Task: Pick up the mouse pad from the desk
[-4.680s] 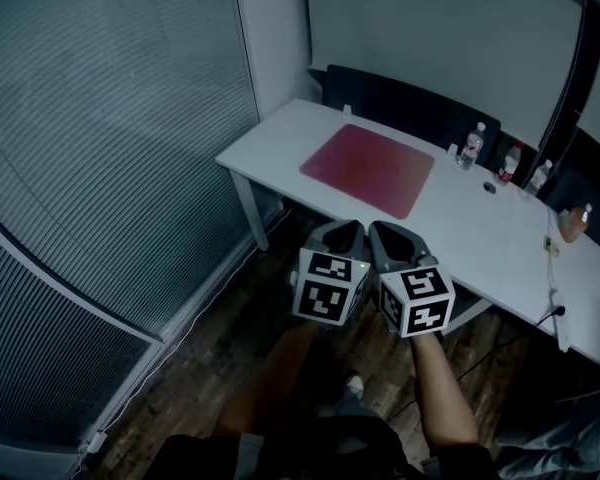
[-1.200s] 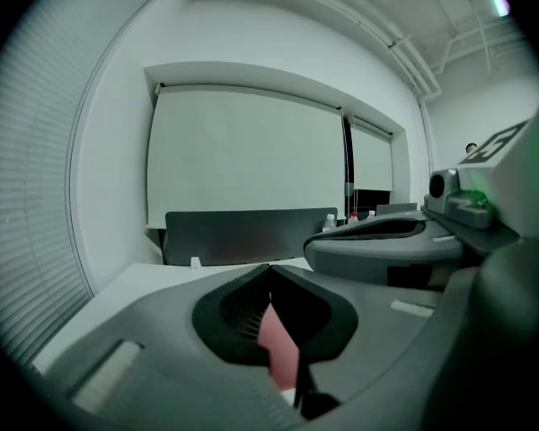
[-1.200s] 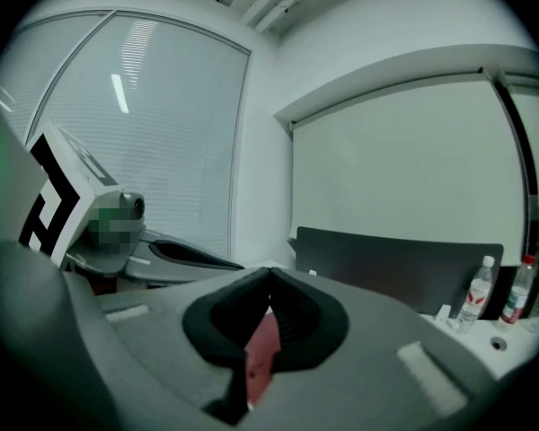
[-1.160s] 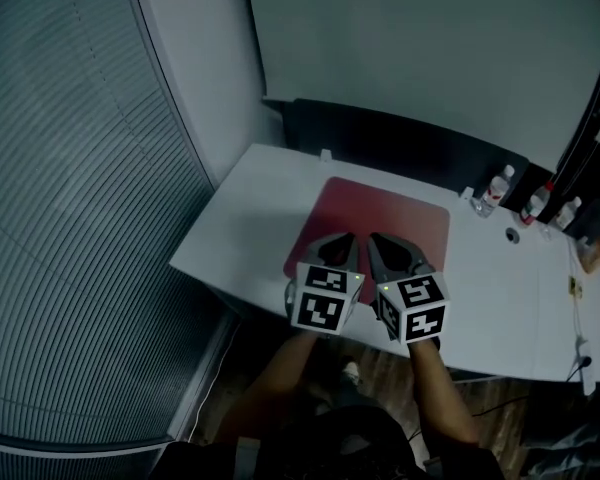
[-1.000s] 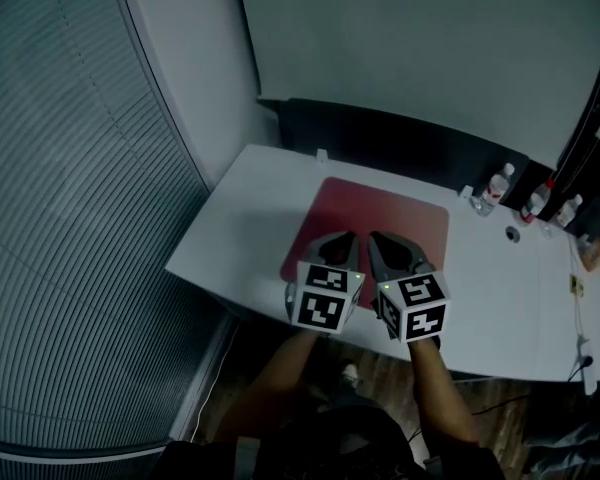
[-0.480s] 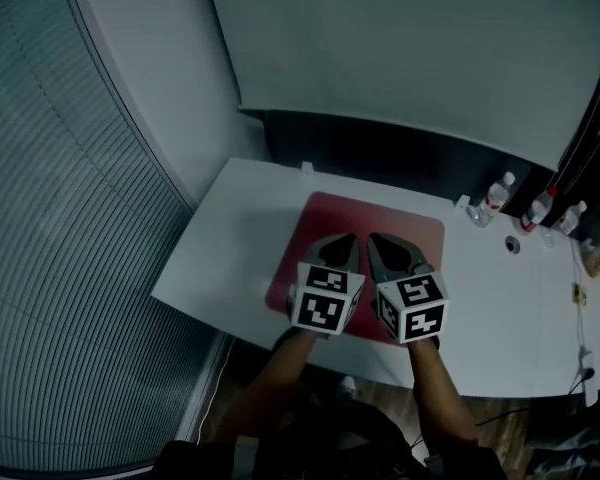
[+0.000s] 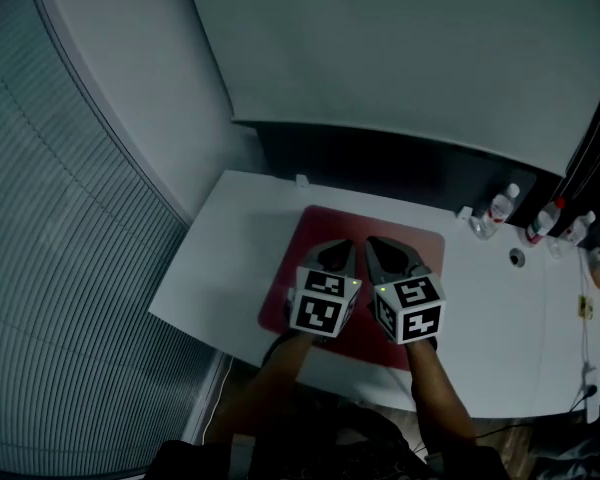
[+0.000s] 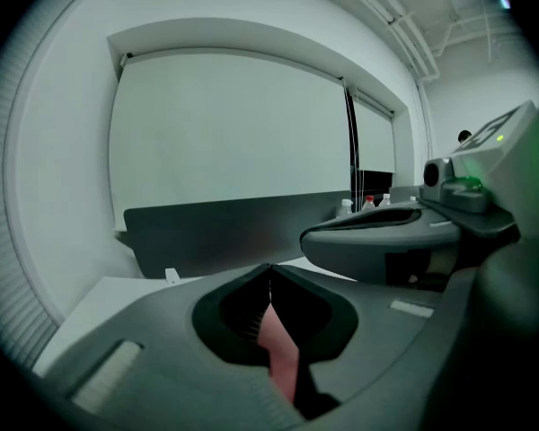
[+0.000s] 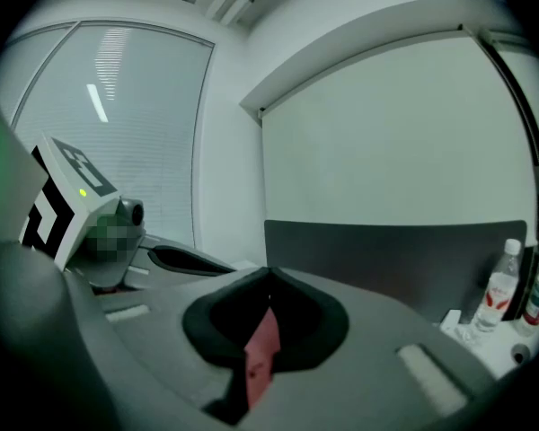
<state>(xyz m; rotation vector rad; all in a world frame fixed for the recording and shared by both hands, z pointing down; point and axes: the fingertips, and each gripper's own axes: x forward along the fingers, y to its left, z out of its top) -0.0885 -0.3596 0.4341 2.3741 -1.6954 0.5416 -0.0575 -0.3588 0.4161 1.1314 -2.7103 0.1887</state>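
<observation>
Head view: our left gripper (image 7: 338, 252) and right gripper (image 7: 385, 249) hang clenched, empty, over the pad (image 7: 380, 222) flat on the desk (image 7: 225, 263); closed jaws may just shove it, missing its edge.

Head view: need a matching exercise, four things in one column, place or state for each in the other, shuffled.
Things:
1. mouse pad
2. water bottles
3. left gripper
4. window blinds

Place or state:
A. far right end of the desk, by the dark partition
B. jaws shut, over the pad
C. fills the left side of the picture
D. red, lying flat on the white desk

Pairs: 1-D, 2-A, 3-B, 4-C
</observation>
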